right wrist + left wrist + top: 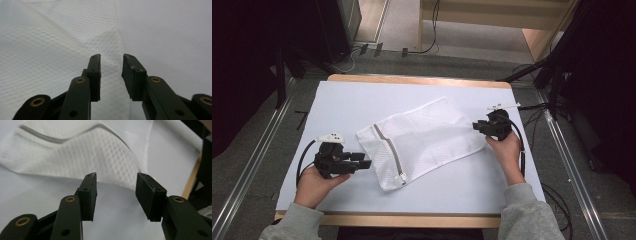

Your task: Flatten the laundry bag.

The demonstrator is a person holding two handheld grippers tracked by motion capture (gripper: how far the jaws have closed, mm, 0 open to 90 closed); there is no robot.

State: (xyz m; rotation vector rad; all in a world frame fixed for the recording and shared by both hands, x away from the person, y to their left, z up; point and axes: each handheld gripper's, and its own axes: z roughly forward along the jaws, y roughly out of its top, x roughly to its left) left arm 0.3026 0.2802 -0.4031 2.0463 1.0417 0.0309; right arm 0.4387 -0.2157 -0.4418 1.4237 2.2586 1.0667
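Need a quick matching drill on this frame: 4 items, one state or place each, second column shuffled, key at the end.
Items:
1. left hand-held gripper
2. right hand-held gripper
3. mesh bag
4. grey zipper

States:
A. lies flat mid-table
B. open, at the bag's right corner
C. runs along the bag's left edge
D. open, just left of the bag

Pairs: 1-D, 2-B, 3-A, 4-C

A desk (362, 100) with a white top and a pale wooden edge carries a white mesh laundry bag (422, 140). The bag lies flat and slantwise near the middle, its grey zipper (388, 150) along the left end.
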